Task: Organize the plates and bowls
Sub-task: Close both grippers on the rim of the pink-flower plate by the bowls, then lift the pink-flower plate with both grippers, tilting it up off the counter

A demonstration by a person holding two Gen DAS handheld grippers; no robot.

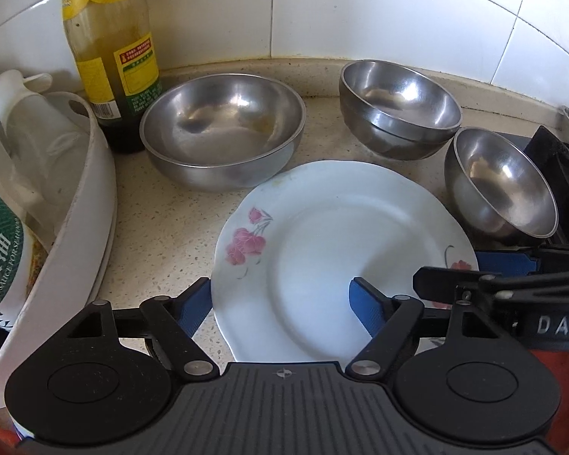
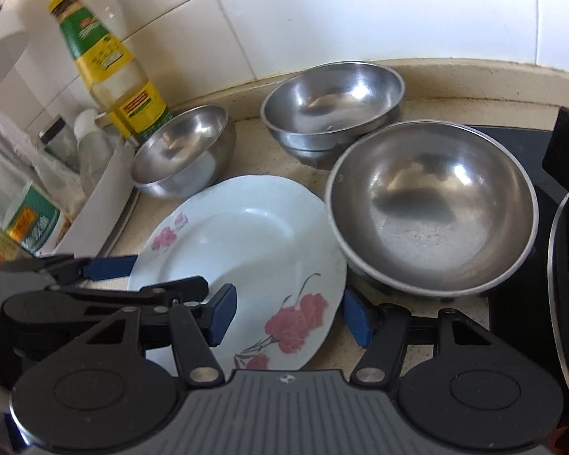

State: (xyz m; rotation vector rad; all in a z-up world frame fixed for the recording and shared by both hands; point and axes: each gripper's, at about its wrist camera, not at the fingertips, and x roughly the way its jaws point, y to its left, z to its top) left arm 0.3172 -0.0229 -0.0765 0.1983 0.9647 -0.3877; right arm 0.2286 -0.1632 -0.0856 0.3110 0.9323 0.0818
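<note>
Two wrist views, both tilted down, close over the table [image 1: 163, 227].
Left camera sits left of the white plate [image 1: 341, 258], right camera opposite; both share plate and steel bowls.

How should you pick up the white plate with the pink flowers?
Grip the white flowered plate by its thin scalloped rim at the near edge, one finger over and one under. It lies flat, so there is nothing else to pinch, and steel bowls crowd its far side. The left gripper and right gripper already straddle that edge.

flowered plate [image 1: 322, 250] flat beside steel bowls [image 1: 223, 129]
</note>
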